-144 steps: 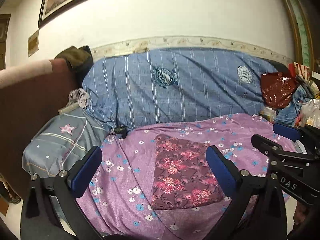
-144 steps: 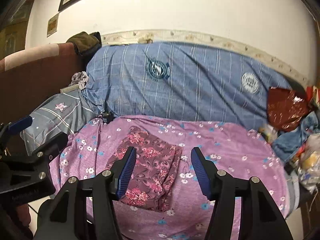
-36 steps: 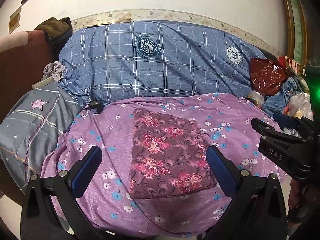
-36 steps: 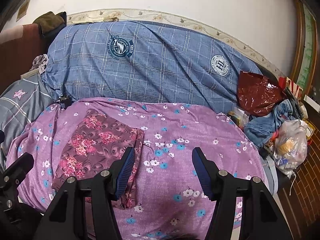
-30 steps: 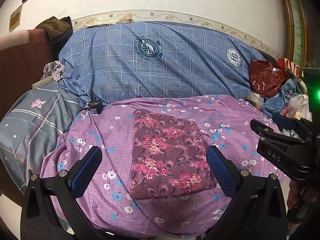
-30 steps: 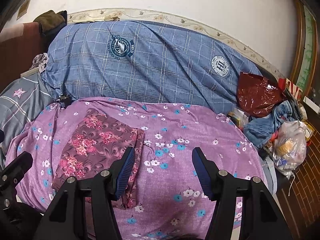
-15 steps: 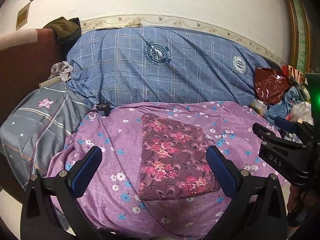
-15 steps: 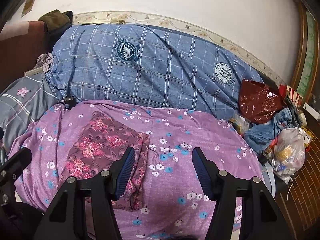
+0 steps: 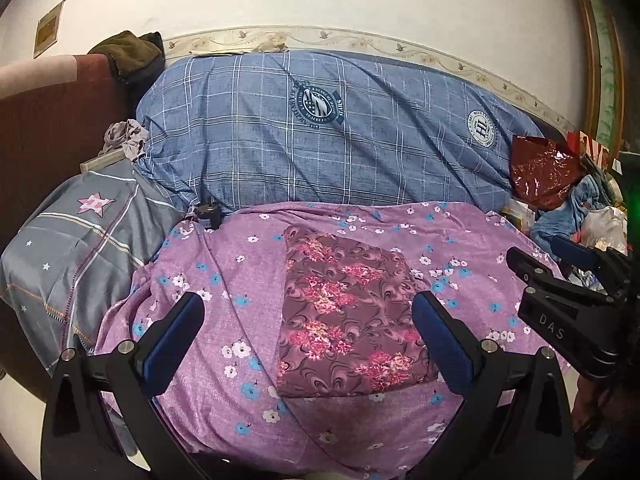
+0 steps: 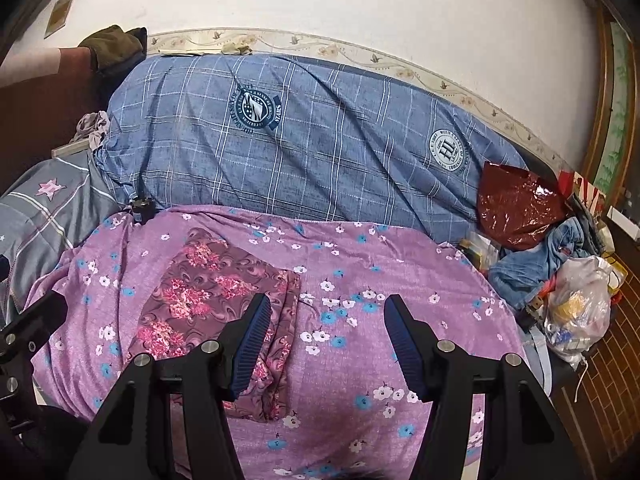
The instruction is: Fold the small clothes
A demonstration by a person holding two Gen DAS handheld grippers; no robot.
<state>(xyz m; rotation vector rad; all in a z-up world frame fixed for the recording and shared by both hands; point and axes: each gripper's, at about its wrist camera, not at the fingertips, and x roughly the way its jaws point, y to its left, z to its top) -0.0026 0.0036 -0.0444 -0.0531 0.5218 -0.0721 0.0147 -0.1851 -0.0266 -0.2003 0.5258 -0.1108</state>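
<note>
At far left a grey pillow (image 9: 76, 236) with a pink star lies against a dark red headboard (image 9: 44, 120), and an olive garment (image 9: 128, 50) sits on the headboard's top. A small grey rag (image 9: 126, 140) is bunched just beyond the pillow. A black plug (image 9: 208, 214) rests where the pillow, the blue duvet (image 9: 320, 140) and the purple sheet (image 9: 240, 280) meet. The duvet is rolled long against the white wall, with two round crests on it.

The cloth (image 9: 344, 316), maroon with pink flowers, lies folded into a flat rectangle on the sheet, left of the bed's middle in the right wrist view. Its right edge shows stacked layers there.

The left gripper (image 9: 308, 332) hangs above the near edge of the bed with its jaws wide, the cloth seen between them but not touched. The right gripper (image 10: 326, 340) stands partly spread and empty over bare sheet, its left finger (image 10: 252, 344) over the cloth's right edge; contact cannot be told.

At right, past the bed's end, a dark red foil bag (image 10: 516, 208) leans against the duvet, what it holds unseen. A denim heap (image 10: 540, 256) lies beside it. A clear plastic bag (image 10: 580, 312) holds yellow and blue items, too blurred to name. Brick floor (image 10: 600, 392) shows below.
</note>
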